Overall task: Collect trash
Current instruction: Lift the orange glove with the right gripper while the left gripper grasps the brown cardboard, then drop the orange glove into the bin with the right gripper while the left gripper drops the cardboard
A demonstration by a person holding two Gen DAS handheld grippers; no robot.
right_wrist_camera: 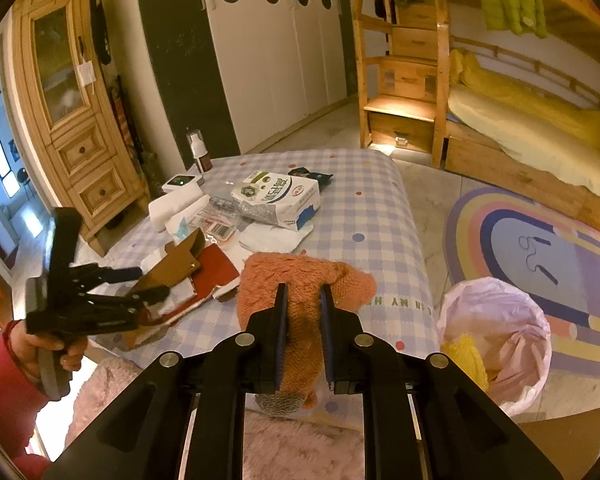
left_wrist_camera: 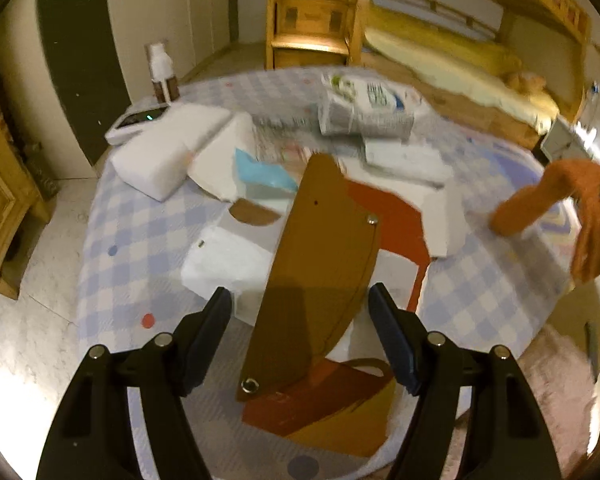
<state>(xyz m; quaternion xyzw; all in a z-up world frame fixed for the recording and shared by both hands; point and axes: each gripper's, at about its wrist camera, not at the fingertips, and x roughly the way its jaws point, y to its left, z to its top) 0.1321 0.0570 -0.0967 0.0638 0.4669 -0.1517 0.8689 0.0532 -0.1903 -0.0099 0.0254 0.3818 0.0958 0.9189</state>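
Left wrist view, left gripper (left_wrist_camera: 300, 336): fingers stood wide apart, straddling a brown cardboard flap (left_wrist_camera: 320, 256) that rose between them; whether the pads touched it could not be told.
Left wrist view, flap handling: judged light and stiff but bendable; best pinched across its flat faces near the lower riveted end.
Left wrist view, other trash: red and brown card scraps (left_wrist_camera: 324, 408) lay at 6 o'clock from the flap, white foam blocks (left_wrist_camera: 168, 156) at 10 o'clock, a crumpled paper carton (left_wrist_camera: 364, 112) at 12 o'clock, all on the checked tablecloth (left_wrist_camera: 132, 216).
Left wrist view, orange cloth (left_wrist_camera: 560, 204): blurred at 3 o'clock, hanging above the table edge.
Right wrist view, right gripper (right_wrist_camera: 304, 332): fingers were closed on the orange cloth; it sagged over the table's near edge, soft, light, unlikely to slip.
Right wrist view, only here: a bin lined with a pink bag (right_wrist_camera: 496, 336) stood on the floor at 3 o'clock from the cloth, a yellow item already inside.
Right wrist view, left gripper from outside: held by a red-sleeved hand (right_wrist_camera: 48, 344) at 9 o'clock, tips at the cardboard pile.
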